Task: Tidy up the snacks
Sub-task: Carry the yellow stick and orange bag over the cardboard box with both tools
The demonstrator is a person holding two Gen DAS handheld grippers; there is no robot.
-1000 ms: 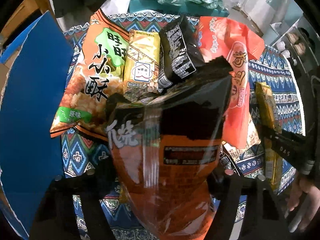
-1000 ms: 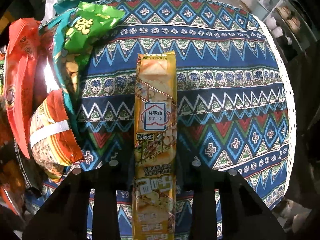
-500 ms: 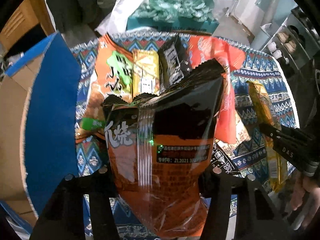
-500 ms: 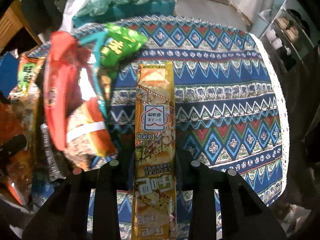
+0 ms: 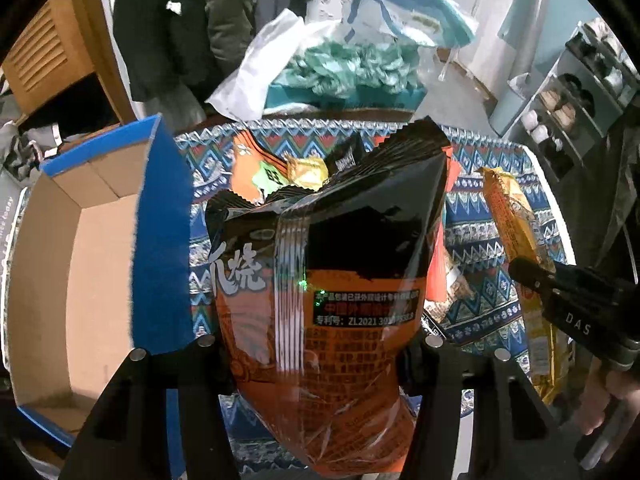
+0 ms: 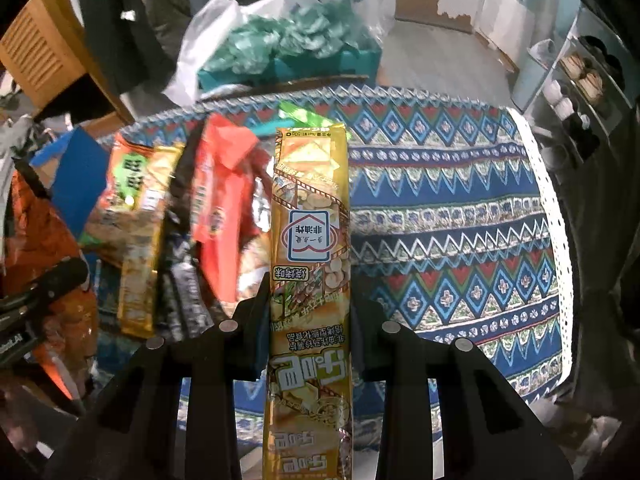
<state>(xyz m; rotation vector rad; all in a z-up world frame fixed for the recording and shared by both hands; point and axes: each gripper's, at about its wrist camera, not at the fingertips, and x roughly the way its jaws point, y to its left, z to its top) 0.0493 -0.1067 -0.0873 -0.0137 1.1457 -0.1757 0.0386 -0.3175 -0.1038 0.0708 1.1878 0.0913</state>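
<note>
My left gripper (image 5: 316, 344) is shut on a black and orange snack bag (image 5: 328, 280) and holds it upright above the table. An open cardboard box with blue outer walls (image 5: 80, 264) stands to its left. My right gripper (image 6: 308, 320) is shut on a long yellow cracker pack (image 6: 310, 240), lifted over the patterned tablecloth (image 6: 440, 232). That pack (image 5: 516, 248) and the right gripper show at the right of the left wrist view. A pile of snack bags (image 6: 180, 216) lies on the cloth to the left of the yellow pack.
A teal box with crumpled green wrapping and a white plastic bag (image 5: 340, 76) sits beyond the table's far edge. A shelf unit (image 5: 572, 112) stands at the right. A wooden cabinet (image 5: 48, 52) is at the upper left. The left gripper (image 6: 36, 292) shows at the left of the right wrist view.
Both grippers have risen and pulled back with their snacks. The open box has come into the left wrist view, and the snack pile has shifted toward the middle of the right wrist view.
</note>
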